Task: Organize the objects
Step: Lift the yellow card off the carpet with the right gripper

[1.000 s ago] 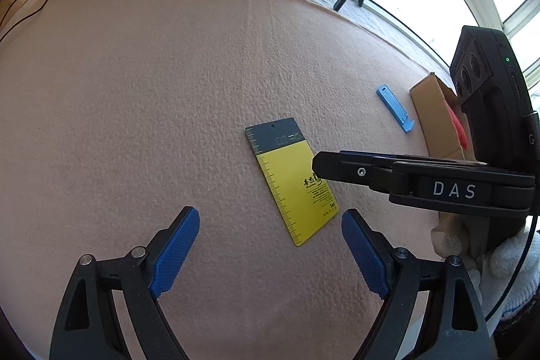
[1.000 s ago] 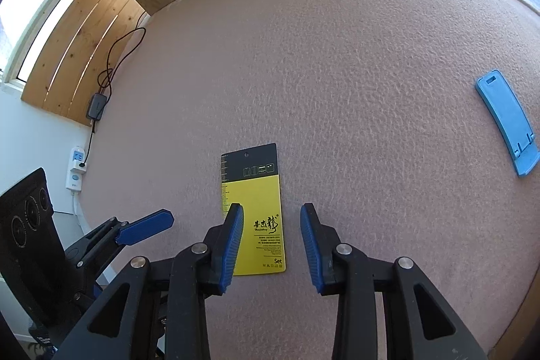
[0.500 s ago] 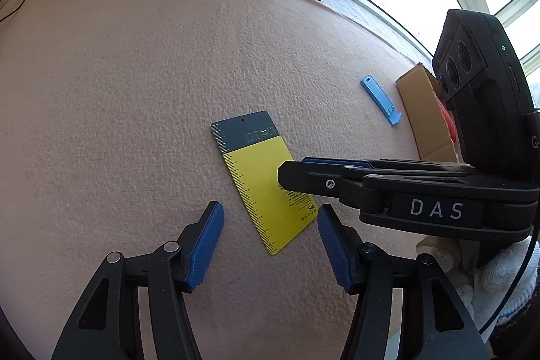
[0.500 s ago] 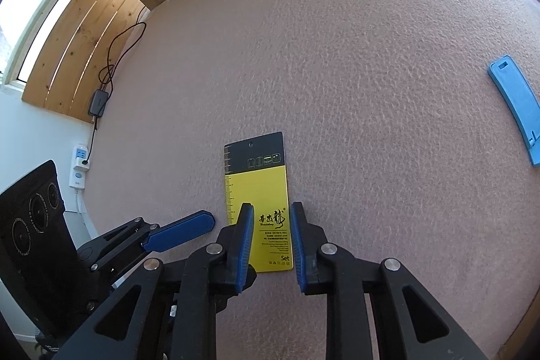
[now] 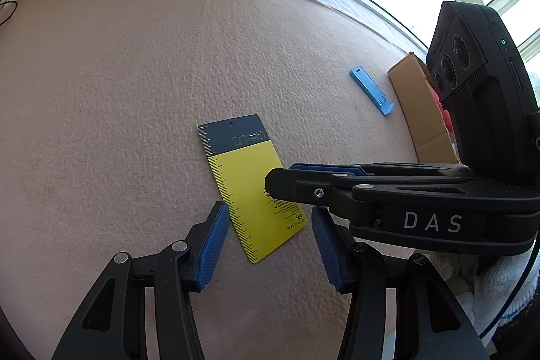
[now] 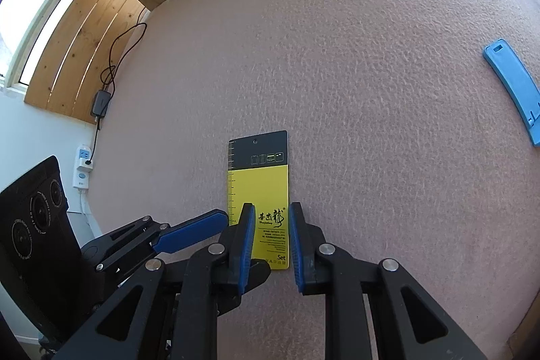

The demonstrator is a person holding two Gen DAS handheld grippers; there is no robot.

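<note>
A flat rectangular card, yellow with a dark grey top band and a ruler scale printed down one long edge (image 5: 248, 183), lies on a pink felt-like table cover (image 5: 118, 90). A small punched hole sits near its grey end, and black lettering and the word "Set" are printed toward its yellow end.

The left gripper (image 5: 266, 247), black with ribbed blue pads, is spread, one finger on each side of the near corner of the card. Whether the pads touch the card or the cover cannot be told. In the right wrist view one of its blue pads (image 6: 190, 230) reaches in from the left, its tip at the card's ruler edge.

The right gripper (image 6: 270, 240) is narrowed but not pressed together: a gap remains between its blue pads, and the card's lettering shows through that gap. It is positioned over the yellow end of the card and pinches nothing visible. In the left wrist view it crosses from the right, its tip over the card's right edge, with "DAS" lettered on its black body (image 5: 432, 221).

A long, narrow blue plastic piece with a small upturned end (image 5: 371, 89) lies well apart from the card, near an open brown cardboard box (image 5: 418, 103) at the cover's edge. A white knitted glove (image 5: 496, 285) shows behind the right gripper.
</note>
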